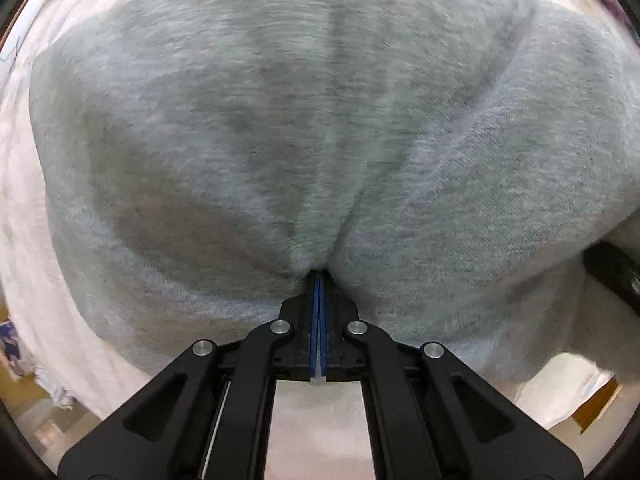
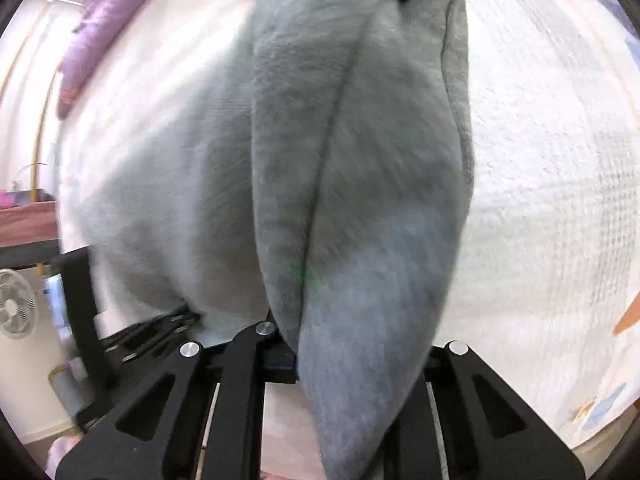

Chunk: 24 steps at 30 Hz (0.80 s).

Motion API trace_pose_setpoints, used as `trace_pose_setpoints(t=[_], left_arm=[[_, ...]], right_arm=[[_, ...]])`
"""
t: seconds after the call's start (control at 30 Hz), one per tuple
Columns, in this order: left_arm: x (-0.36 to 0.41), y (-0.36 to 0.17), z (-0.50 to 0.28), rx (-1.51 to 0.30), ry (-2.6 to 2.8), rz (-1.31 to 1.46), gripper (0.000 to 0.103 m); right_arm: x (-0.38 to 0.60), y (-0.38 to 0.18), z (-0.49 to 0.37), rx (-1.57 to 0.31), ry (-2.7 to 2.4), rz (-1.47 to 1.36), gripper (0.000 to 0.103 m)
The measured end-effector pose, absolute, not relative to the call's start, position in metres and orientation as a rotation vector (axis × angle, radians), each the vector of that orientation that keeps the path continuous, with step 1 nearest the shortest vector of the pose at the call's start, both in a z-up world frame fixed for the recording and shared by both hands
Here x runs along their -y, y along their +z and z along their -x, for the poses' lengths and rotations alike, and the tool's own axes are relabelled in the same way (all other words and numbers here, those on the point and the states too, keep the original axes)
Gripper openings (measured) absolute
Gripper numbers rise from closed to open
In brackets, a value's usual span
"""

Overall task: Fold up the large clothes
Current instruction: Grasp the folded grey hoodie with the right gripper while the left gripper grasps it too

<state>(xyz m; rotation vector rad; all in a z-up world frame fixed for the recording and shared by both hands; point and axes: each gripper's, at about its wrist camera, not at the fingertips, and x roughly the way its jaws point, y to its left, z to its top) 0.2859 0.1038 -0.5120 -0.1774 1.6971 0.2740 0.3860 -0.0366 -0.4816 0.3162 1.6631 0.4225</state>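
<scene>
A large light grey fleece garment (image 1: 304, 120) fills the left wrist view, spread over a white quilted bed cover (image 1: 24, 208). My left gripper (image 1: 319, 280) is shut on a pinch of the grey fabric, which puckers into the blue-padded fingers. In the right wrist view the same garment (image 2: 360, 184) hangs in thick folds over my right gripper (image 2: 320, 344), whose fingertips are hidden under the cloth; the jaws look closed on it. The other gripper shows at the left (image 2: 160, 328), blurred.
The white quilted bed cover (image 2: 552, 200) lies under everything. A purple blanket (image 2: 104, 24) sits at the far side of the bed. A small white fan (image 2: 16, 308) and a dark shelf (image 2: 28, 236) stand left of the bed. Wooden floor (image 1: 596, 404) shows below the bed edge.
</scene>
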Motion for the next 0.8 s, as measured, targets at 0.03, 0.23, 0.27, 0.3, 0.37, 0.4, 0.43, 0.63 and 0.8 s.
trace_pose_setpoints(t=[0.03, 0.23, 0.27, 0.3, 0.37, 0.4, 0.43, 0.63, 0.8], left_arm=[[-0.106, -0.511, -0.277, -1.688, 0.264, 0.18, 0.0], [-0.122, -0.505, -0.231, -1.618, 0.238, 0.22, 0.0], [-0.124, -0.504, -0.226, -1.603, 0.228, 0.235, 0.0], [-0.126, -0.503, -0.221, -1.589, 0.218, 0.25, 0.0], [-0.134, -0.502, -0.206, -1.565, 0.192, 0.271, 0.0], [-0.141, -0.502, -0.204, -1.55, 0.178, 0.287, 0.0], [-0.15, -0.508, -0.204, -1.538, 0.168, 0.302, 0.0], [-0.196, -0.514, -0.164, -1.453, 0.053, 0.527, 0.004], [-0.234, -0.519, -0.147, -1.475, -0.047, 0.729, 0.003]], right_arm=[[0.037, -0.473, -0.384, -1.652, 0.442, -0.326, 0.014], [0.01, -0.418, -0.371, -1.601, 0.61, -0.372, 0.013], [0.003, -0.413, -0.373, -1.599, 0.634, -0.367, 0.013], [-0.006, -0.408, -0.37, -1.593, 0.656, -0.349, 0.013], [-0.027, -0.399, -0.372, -1.588, 0.682, -0.3, 0.013], [-0.033, -0.4, -0.371, -1.585, 0.692, -0.288, 0.013], [-0.026, -0.403, -0.374, -1.586, 0.71, -0.288, 0.013], [-0.063, -0.396, -0.362, -1.604, 0.795, -0.237, 0.013], [-0.105, -0.399, -0.365, -1.644, 0.764, -0.184, 0.013]])
